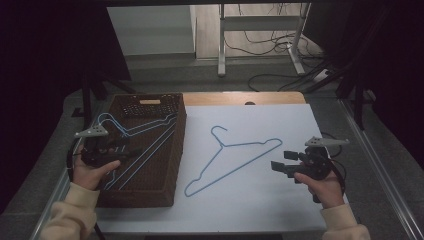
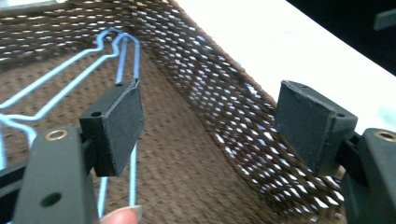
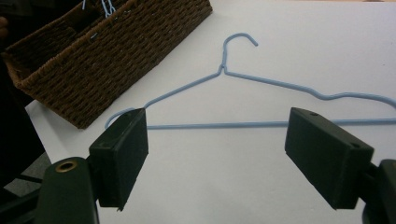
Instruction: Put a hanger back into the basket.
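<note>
Hangers (image 2: 70, 70) lie in the basket (image 2: 224, 107) beyond the left gripper (image 2: 210, 126), whose jaws stand apart, gripping nothing.

From the right gripper (image 3: 217, 158), whose black jaws stand wide apart with nothing between them, a blue wire hanger (image 3: 261, 100) lies flat on the white tabletop (image 3: 224, 186) just ahead, its hook pointing away, beside a brown woven basket (image 3: 116, 56) holding more blue hangers (image 3: 105, 7).
</note>
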A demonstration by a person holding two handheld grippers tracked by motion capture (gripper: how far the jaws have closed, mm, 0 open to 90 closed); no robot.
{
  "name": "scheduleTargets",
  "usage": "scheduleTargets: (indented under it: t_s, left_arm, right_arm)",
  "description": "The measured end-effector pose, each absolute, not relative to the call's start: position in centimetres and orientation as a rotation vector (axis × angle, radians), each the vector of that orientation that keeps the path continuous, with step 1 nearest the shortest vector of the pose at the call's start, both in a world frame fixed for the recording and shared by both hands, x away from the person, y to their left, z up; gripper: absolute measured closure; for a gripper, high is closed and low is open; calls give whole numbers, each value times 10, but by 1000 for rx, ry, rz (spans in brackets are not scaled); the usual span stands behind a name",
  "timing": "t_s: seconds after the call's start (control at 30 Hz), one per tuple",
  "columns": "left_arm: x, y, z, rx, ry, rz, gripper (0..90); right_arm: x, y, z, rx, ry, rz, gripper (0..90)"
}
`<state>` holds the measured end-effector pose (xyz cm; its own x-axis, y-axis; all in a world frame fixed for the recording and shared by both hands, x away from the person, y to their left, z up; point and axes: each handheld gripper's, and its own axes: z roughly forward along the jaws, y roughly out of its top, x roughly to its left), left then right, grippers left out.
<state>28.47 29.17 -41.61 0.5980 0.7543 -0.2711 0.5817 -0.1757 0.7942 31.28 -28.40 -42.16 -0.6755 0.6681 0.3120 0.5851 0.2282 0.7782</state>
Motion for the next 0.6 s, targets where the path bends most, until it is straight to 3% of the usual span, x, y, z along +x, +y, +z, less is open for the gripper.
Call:
scheduleTargets:
  t_s: [0.6]
  left_arm:
    - [265, 233, -427, 1972, 948, 131, 229]
  right_arm:
    - [314, -285, -426, 1238, 2396, 1418, 208]
